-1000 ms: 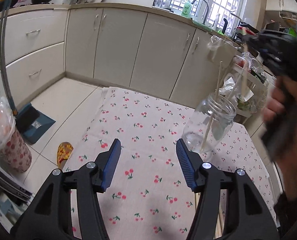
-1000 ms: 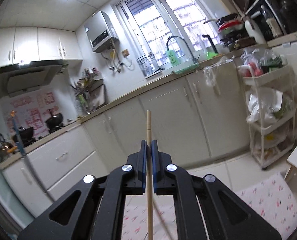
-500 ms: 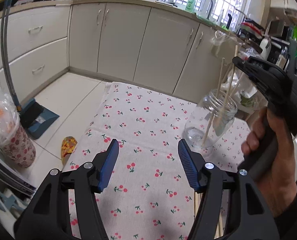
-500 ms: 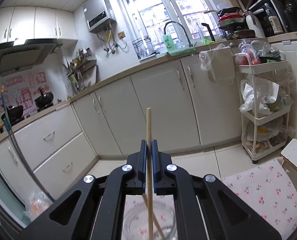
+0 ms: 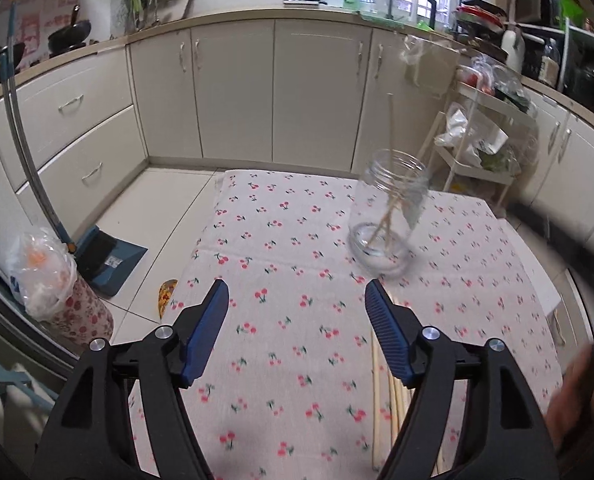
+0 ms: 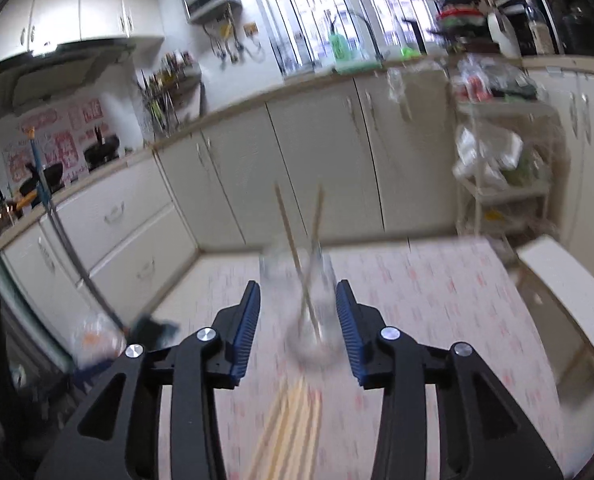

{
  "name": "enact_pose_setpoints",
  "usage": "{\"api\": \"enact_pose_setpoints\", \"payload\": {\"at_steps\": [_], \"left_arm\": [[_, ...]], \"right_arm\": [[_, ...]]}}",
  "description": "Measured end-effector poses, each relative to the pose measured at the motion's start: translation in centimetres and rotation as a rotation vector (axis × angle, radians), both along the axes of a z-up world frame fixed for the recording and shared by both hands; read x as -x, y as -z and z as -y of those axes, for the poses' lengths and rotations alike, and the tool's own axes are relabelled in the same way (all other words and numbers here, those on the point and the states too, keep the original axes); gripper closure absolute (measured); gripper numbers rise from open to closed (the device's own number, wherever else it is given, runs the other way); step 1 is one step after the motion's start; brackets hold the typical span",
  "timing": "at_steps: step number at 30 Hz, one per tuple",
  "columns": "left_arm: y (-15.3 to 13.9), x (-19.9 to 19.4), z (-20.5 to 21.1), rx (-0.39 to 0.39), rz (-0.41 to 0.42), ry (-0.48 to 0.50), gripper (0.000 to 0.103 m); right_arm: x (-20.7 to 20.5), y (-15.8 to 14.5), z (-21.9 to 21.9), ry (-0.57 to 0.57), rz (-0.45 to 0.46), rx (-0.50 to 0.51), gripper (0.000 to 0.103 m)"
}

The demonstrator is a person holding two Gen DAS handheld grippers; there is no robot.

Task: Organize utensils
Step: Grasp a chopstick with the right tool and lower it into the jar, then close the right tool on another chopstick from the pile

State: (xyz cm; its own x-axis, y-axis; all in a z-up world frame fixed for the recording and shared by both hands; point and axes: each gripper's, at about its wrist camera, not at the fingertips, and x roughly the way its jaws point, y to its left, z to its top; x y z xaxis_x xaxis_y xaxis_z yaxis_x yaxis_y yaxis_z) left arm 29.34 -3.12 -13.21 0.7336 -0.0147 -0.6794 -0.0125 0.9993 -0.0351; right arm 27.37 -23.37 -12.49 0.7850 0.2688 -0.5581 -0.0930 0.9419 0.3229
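A clear glass jar (image 5: 391,216) stands on the cherry-print tablecloth (image 5: 289,264) with wooden chopsticks (image 5: 389,184) leaning inside it. More chopsticks (image 5: 381,392) lie flat on the cloth beside my left gripper's right finger. My left gripper (image 5: 297,304) hovers over the cloth short of the jar, its jaws opening with nothing between them. In the blurred right wrist view the jar (image 6: 301,312) and its two chopsticks (image 6: 297,248) stand just beyond my right gripper (image 6: 297,308), whose jaws are opening and hold nothing. A bundle of chopsticks (image 6: 293,428) lies under it.
Cream kitchen cabinets (image 5: 273,92) run along the far side. A white trolley shelf (image 5: 485,136) with bags stands at the right. On the floor at the left are a dustpan (image 5: 109,256) and a bag-lined bin (image 5: 57,292). A white stool (image 6: 569,292) stands right of the table.
My right gripper let go of the chopstick, which now stands in the jar, and drew back and down with jaws apart. My left gripper widened and pulled back a little.
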Motion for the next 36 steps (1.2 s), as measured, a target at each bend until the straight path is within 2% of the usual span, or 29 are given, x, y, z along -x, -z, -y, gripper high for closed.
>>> {"api": "enact_pose_setpoints", "payload": {"at_steps": [2,7,10,13,19,24,26,32,36], "left_arm": [[-0.3,1.1,0.5,-0.005,-0.004,0.017,0.034],[-0.5,3.2,0.8,-0.010,-0.037,0.044,0.028],[0.9,3.8,-0.9,0.029,-0.113,0.019,0.028],[2.2,4.5,-2.6,0.013,-0.154,-0.009,0.028],[3.5,4.6,-4.0,-0.007,-0.193,-0.018,0.028],[4.0,3.8,-2.8,-0.014,-0.206,0.014,0.028],[4.4,3.3,-2.0,-0.020,-0.214,0.033,0.028],[6.3,0.6,1.0,-0.058,-0.236,0.102,0.028],[7.7,-1.5,2.8,-0.086,-0.261,0.140,0.028]], "right_arm": [[2.5,1.6,0.0,-0.011,-0.087,0.012,0.063],[5.3,5.0,-0.3,-0.027,-0.236,0.026,0.064],[5.7,6.6,-0.8,-0.041,-0.295,0.054,0.070],[5.2,7.8,-1.3,-0.057,-0.341,0.064,0.081],[2.9,9.3,-2.6,-0.082,-0.378,0.082,0.082],[1.1,10.3,-4.1,-0.108,-0.386,0.168,0.082],[0.8,10.3,-4.4,-0.105,-0.379,0.220,0.086],[0.4,10.2,-1.0,-0.012,-0.393,0.217,0.089],[0.8,10.4,0.6,-0.007,-0.402,0.187,0.089]]}}
